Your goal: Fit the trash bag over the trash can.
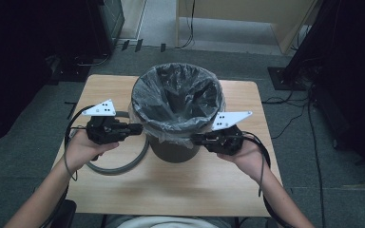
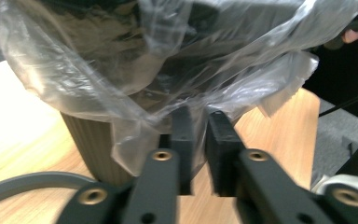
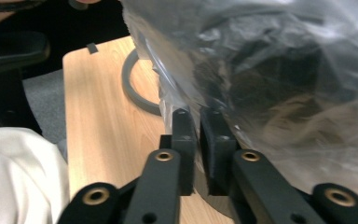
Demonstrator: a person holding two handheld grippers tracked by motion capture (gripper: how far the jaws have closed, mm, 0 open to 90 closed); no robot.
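Observation:
A dark round bin stands in the middle of the wooden table, lined with a clear plastic bag that folds over its rim. My left gripper is at the bin's left side, my right gripper at its right front. In the left gripper view the jaws stand almost together with the bag's hanging edge between them, beside the bin wall. In the right gripper view the jaws pinch the bag the same way.
A grey ring lies flat on the table left of the bin, under my left hand; it also appears as the ring and the ring. Cables trail over the carpet around the table. Dark equipment stands at both sides.

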